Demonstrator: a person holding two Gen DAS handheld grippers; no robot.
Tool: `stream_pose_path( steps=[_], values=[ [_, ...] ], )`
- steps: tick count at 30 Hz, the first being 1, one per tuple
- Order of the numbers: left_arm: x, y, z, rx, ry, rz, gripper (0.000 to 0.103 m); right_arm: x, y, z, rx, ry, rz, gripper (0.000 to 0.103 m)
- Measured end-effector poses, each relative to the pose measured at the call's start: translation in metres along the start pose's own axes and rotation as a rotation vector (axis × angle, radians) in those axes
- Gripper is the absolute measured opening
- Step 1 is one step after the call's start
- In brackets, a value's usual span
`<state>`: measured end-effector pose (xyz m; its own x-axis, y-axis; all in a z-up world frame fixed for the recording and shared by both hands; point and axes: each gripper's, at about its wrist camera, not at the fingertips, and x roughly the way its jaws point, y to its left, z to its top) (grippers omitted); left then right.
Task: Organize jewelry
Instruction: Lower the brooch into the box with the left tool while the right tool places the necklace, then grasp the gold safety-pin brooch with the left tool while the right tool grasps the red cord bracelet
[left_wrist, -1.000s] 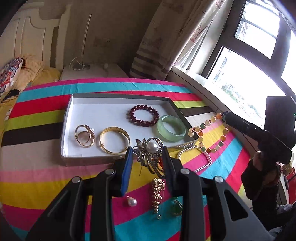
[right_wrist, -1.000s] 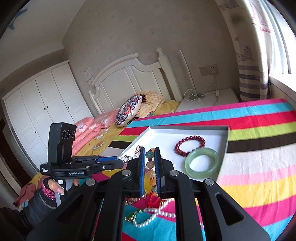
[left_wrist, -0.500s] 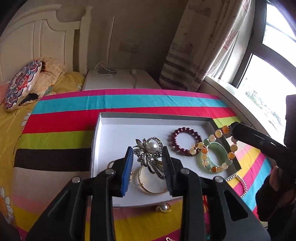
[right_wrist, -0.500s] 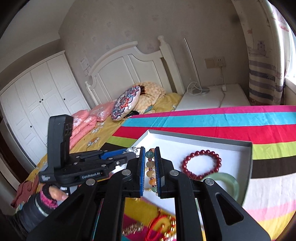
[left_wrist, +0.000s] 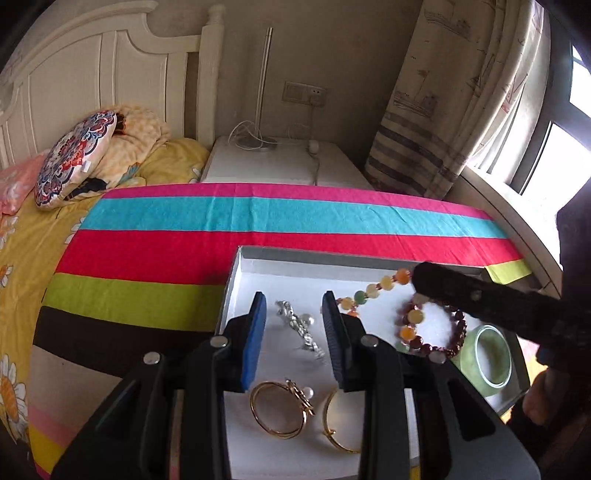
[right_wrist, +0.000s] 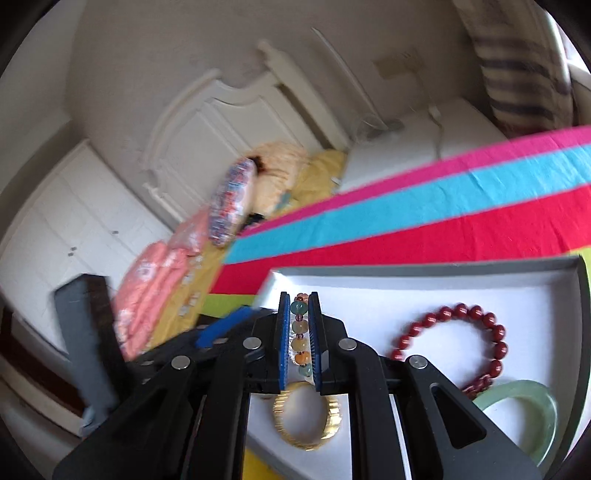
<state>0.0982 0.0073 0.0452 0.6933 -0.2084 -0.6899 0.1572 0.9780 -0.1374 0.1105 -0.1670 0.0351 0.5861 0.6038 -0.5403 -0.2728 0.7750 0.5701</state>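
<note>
A shallow white tray lies on the striped cloth. My left gripper is open above it, and a silver pearl brooch lies on the tray floor between its fingers. My right gripper is shut on a multicoloured bead necklace; the necklace hangs over the tray in the left wrist view. In the tray lie a dark red bead bracelet, a green jade bangle, a gold ring bangle and a gold bracelet.
The tray sits on a striped cloth over a table. A bed with a patterned cushion is at left, a white nightstand behind, a curtain and window at right.
My left gripper has opened and let the pearl brooch down onto the tray. My right gripper has carried the bead necklace over the tray.
</note>
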Motion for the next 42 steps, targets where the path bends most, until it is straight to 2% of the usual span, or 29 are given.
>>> stream_pose_path(
  steps=[3,5,7,9,10,14,15,16,18,22,26,29,32,35,38,42],
  values=[
    [0.002,-0.008,-0.001,0.049,0.010,0.023,0.032,0.008,-0.006,-0.004,-0.021,0.030,-0.057,0.012],
    [0.000,-0.013,-0.003,0.070,0.007,0.040,0.043,0.007,-0.006,-0.006,-0.035,0.038,-0.086,0.014],
    [-0.005,-0.015,-0.006,0.071,-0.012,0.054,0.066,0.002,-0.007,-0.008,-0.039,0.042,-0.103,0.018],
    [-0.015,-0.019,-0.011,0.073,-0.035,0.064,0.074,-0.009,-0.007,-0.009,-0.058,0.024,-0.120,0.043],
    [-0.019,-0.021,-0.013,0.078,-0.042,0.073,0.077,-0.019,-0.006,-0.011,-0.078,0.004,-0.124,0.046],
    [-0.058,-0.029,-0.029,0.109,-0.105,0.136,0.090,-0.061,0.002,-0.021,-0.175,-0.064,-0.133,0.047],
    [-0.070,-0.032,-0.036,0.112,-0.130,0.150,0.097,-0.072,0.004,-0.025,-0.193,-0.080,-0.129,0.047],
    [-0.081,-0.034,-0.042,0.112,-0.152,0.162,0.101,-0.083,0.005,-0.029,-0.207,-0.094,-0.129,0.047],
    [-0.102,-0.036,-0.059,0.114,-0.175,0.164,0.101,-0.108,0.007,-0.045,-0.243,-0.127,-0.139,0.047],
    [-0.122,-0.043,-0.096,0.120,-0.149,0.158,0.101,-0.145,0.006,-0.081,-0.275,-0.164,-0.174,0.047],
    [-0.135,-0.048,-0.130,0.114,-0.128,0.157,0.101,-0.158,0.010,-0.115,-0.314,-0.158,-0.213,0.047],
    [-0.134,-0.046,-0.147,0.091,-0.091,0.133,0.101,-0.151,0.016,-0.131,-0.345,-0.113,-0.205,0.046],
    [-0.127,-0.042,-0.160,0.083,-0.054,0.142,0.101,-0.136,0.028,-0.141,-0.382,-0.048,-0.218,0.045],
    [-0.131,-0.037,-0.162,0.050,-0.074,0.117,0.101,-0.120,0.036,-0.146,-0.396,-0.001,-0.248,0.038],
    [-0.123,-0.030,-0.161,0.019,-0.040,0.090,0.101,-0.105,0.040,-0.153,-0.402,0.040,-0.276,0.028],
    [-0.119,-0.025,-0.162,-0.007,-0.021,0.066,0.101,-0.085,0.045,-0.160,-0.424,0.092,-0.331,0.026]
  ],
)
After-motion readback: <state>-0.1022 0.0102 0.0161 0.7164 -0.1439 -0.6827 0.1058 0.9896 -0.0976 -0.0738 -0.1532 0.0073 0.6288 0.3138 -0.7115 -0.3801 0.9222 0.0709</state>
